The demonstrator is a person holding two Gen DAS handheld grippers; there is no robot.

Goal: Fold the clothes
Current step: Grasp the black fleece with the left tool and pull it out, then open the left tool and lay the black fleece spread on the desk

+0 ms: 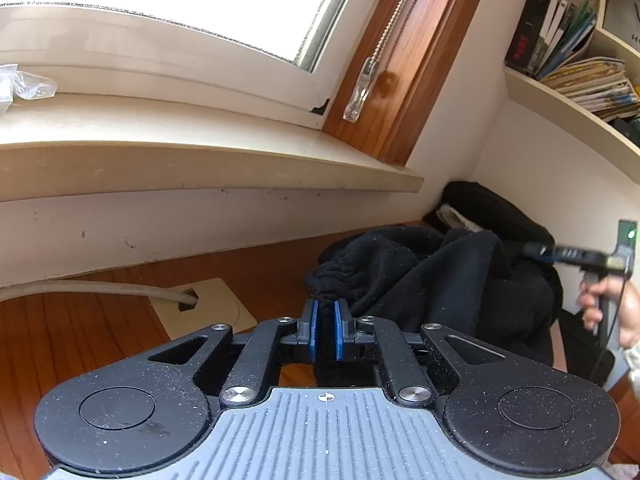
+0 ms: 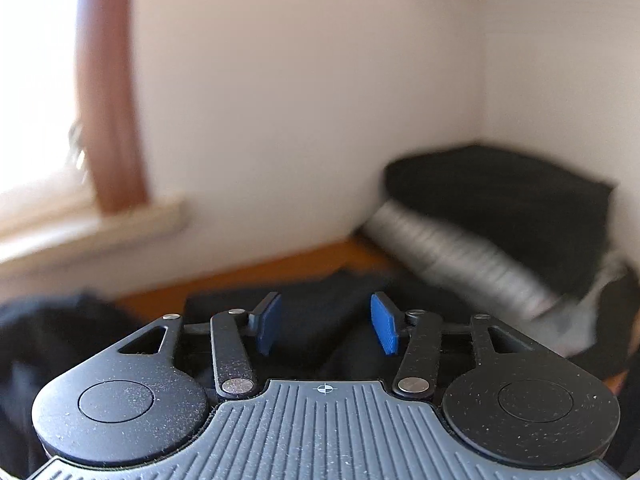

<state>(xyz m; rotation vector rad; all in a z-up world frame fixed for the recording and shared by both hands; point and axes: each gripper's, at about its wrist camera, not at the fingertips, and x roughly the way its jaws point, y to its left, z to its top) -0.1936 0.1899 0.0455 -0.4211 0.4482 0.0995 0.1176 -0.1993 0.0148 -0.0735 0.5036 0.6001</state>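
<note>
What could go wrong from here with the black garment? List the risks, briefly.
1. The left tool pinches only a narrow bit of the black fleece garment between its blue pads; the cloth could slip out when pulled.
2. The right tool stands open with nothing gripped, so the garment hangs from one corner and may bunch rather than spread.
3. The garment lies against the stack of folded dark and striped clothes; dragging could topple it.

Daylight from blown-out window; left view sharp, right view motion-blurred, prob. fisheye bending at edges.
</note>
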